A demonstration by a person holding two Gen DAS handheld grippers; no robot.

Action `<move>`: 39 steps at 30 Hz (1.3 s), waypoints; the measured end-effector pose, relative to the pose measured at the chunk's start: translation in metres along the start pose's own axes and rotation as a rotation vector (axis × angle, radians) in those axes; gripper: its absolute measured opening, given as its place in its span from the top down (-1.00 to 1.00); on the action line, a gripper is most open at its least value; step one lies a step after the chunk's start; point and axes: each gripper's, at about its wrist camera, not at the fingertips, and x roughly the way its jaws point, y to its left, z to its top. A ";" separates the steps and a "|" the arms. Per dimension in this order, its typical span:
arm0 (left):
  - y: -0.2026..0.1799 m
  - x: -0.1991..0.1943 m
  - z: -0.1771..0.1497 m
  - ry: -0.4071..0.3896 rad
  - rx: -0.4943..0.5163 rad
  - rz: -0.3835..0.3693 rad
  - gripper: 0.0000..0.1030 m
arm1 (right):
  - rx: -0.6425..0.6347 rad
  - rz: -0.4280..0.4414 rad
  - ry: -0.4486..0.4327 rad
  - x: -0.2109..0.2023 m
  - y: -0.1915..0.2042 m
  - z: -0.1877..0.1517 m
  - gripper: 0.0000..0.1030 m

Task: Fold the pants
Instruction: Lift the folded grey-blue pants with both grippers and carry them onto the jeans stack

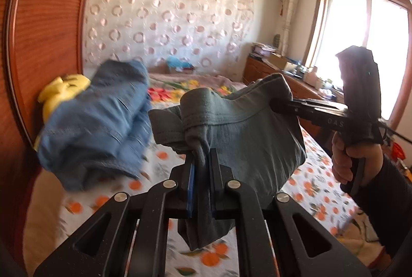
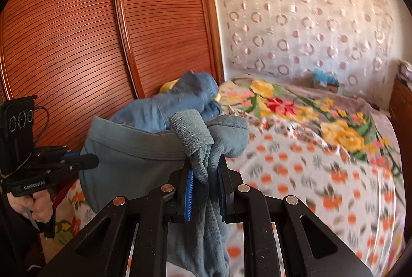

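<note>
The grey-green pants [image 1: 239, 132] hang in the air above the bed, held at the waistband by both grippers. My left gripper [image 1: 202, 161] is shut on one bunched corner of the waistband. My right gripper [image 2: 206, 168] is shut on the other corner, and the fabric [image 2: 139, 156] sags between them. In the left wrist view the right gripper [image 1: 280, 103] shows at the right, clamped on the cloth. In the right wrist view the left gripper [image 2: 85, 158] shows at the left, clamped on the waistband edge.
A bed with an orange-print sheet [image 1: 314, 189] lies below. A pile of blue denim [image 1: 103, 122] over something yellow [image 1: 64, 89] sits on the bed beside the wooden slatted wardrobe [image 2: 77, 32]. A floral blanket [image 2: 296, 107] covers the far bed. A dresser [image 1: 278, 76] stands by the window.
</note>
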 end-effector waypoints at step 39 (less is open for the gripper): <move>0.129 0.049 0.053 0.006 -0.177 0.306 0.81 | -0.228 0.084 0.077 0.326 0.022 0.170 0.48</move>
